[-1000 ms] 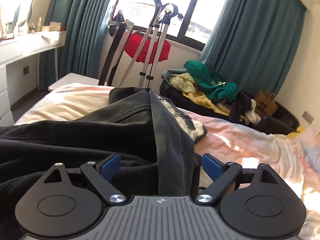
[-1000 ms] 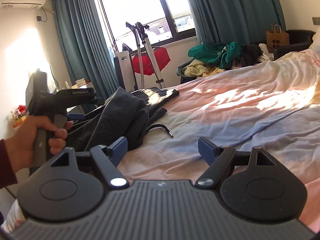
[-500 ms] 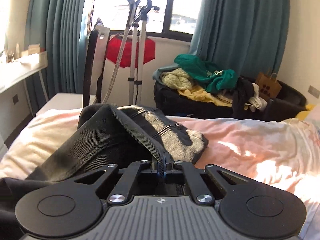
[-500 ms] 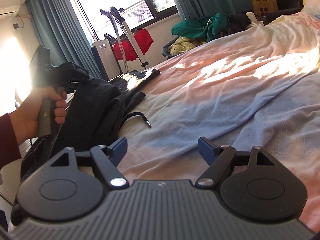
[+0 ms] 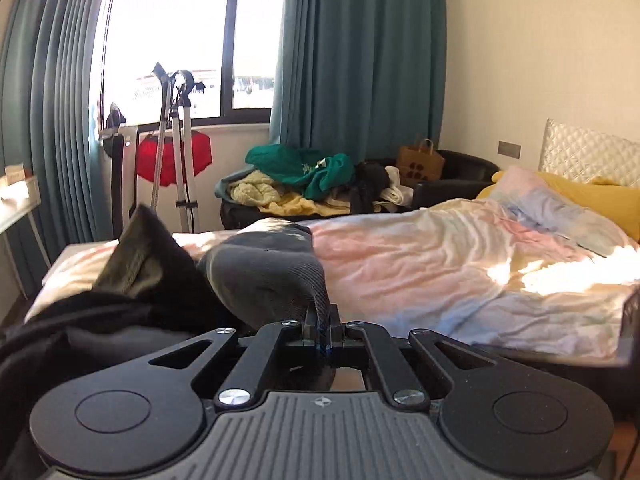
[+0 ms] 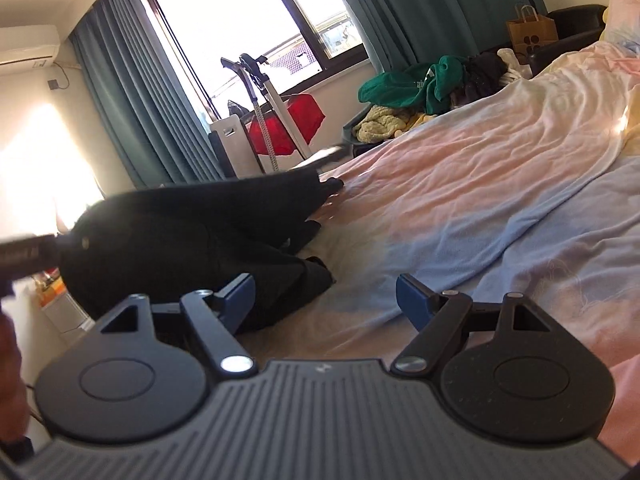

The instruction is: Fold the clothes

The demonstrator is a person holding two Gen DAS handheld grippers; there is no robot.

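Pinching the dark trousers point(image 5: 264, 280) in the left claw point(image 5: 320, 330), pull smoothly across the bed point(image 5: 440, 264) while the right claw point(image 6: 325, 300) stands spread, empty.

Bed point(image 6: 460, 184) surface lying open ahead & to the right; black garment point(image 6: 192, 240) heaping up left, blocking the left edge near the right tongs point(image 6: 325, 298).

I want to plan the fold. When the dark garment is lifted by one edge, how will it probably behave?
The dark garment is probably floppy: it drapes from the left gripper, which pinches only a fold. It looks like thick fabric, so likely rather heavy, and the rest may drag on the bedsheet. It seems unlikely to slip.
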